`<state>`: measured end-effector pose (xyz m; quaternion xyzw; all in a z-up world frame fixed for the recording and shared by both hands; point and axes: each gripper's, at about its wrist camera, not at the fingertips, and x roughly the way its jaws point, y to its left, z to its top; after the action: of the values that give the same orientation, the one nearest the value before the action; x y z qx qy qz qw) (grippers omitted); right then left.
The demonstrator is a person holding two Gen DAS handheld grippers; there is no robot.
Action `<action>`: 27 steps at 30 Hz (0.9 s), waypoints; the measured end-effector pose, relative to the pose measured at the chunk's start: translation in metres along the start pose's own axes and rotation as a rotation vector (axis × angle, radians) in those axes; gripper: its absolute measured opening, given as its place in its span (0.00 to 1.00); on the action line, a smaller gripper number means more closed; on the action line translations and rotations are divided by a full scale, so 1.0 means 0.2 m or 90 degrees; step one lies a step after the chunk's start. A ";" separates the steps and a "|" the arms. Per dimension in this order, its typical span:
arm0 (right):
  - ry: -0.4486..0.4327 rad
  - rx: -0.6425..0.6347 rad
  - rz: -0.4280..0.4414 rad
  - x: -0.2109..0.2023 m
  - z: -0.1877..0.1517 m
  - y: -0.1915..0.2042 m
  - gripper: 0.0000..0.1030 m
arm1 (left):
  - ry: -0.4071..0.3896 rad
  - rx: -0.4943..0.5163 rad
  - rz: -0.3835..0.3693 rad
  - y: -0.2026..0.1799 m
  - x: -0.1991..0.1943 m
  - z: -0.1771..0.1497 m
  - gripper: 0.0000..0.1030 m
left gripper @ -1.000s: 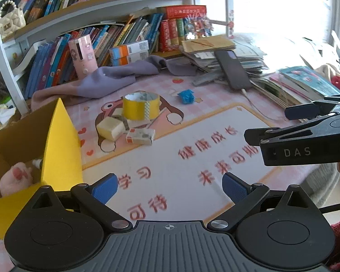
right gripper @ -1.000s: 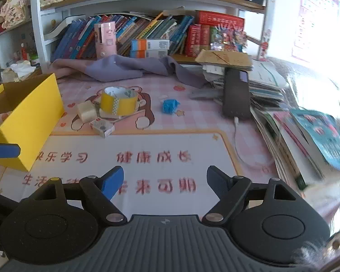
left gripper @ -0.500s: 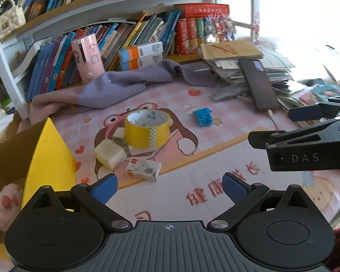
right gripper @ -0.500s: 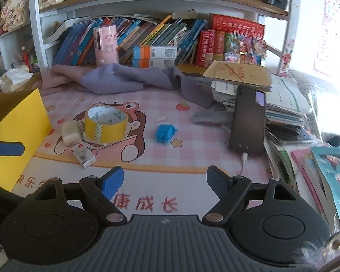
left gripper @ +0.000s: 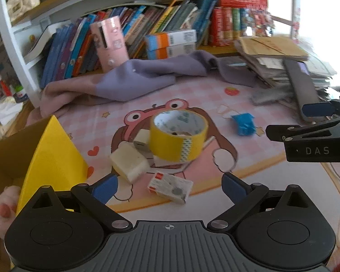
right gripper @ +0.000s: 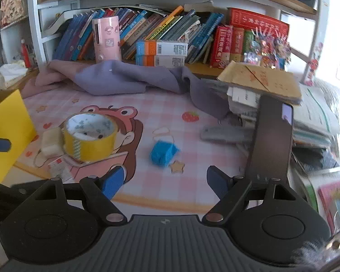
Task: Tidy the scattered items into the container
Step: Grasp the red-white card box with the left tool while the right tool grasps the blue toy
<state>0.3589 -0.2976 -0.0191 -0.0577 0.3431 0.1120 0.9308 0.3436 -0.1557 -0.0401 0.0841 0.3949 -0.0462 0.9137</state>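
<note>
Left view only: pink toy point(left gripper: 0, 213) inside yellow box point(left gripper: 54, 156) at far left. Both views, on desk point(left gripper: 249, 165): eraser point(left gripper: 129, 163), small carton point(left gripper: 170, 187), tape roll point(left gripper: 178, 133), blue wad point(right gripper: 164, 153). Left gripper point(left gripper: 170, 184) jaws apart, empty, astride carton. Right gripper point(right gripper: 166, 178) jaws apart, empty, near wad. Behind: purple cloth point(right gripper: 129, 79), books point(right gripper: 170, 34); phone point(right gripper: 272, 136) right.

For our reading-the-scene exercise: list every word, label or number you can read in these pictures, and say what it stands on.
"DAS": on the right tool's arm.
Book spines, red box, orange cartons, tape, small packet: print too small or blurred to read.
</note>
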 end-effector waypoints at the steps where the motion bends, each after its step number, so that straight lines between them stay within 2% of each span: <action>1: -0.002 -0.009 0.001 0.03 0.01 0.00 0.78 | 0.004 -0.007 0.002 0.01 0.02 0.00 0.96; 6: 0.012 -0.067 0.010 0.23 0.05 0.04 0.77 | 0.027 -0.036 -0.001 0.00 0.13 0.01 0.90; 10: 0.016 -0.084 0.015 0.33 0.05 0.05 0.76 | 0.029 -0.047 0.004 0.00 0.20 -0.01 0.87; 14: -0.001 -0.069 0.035 0.40 0.04 0.04 0.76 | 0.060 -0.069 0.017 0.01 0.30 -0.02 0.86; 20: 0.021 -0.047 0.042 0.50 0.01 0.02 0.74 | 0.083 -0.092 0.022 0.04 0.38 -0.05 0.83; 25: 0.029 -0.041 0.043 0.53 0.00 0.00 0.64 | 0.076 -0.118 0.012 0.05 0.37 -0.06 0.80; 26: 0.028 -0.037 0.047 0.53 0.00 -0.01 0.61 | 0.073 -0.117 0.011 0.05 0.37 -0.06 0.77; 27: 0.024 -0.035 0.053 0.54 0.00 -0.01 0.55 | 0.069 -0.116 0.008 0.04 0.36 -0.07 0.68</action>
<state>0.4382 -0.2813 -0.0894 -0.0710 0.3597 0.1591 0.9167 0.3847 -0.1462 -0.1007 0.0057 0.4459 0.0005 0.8951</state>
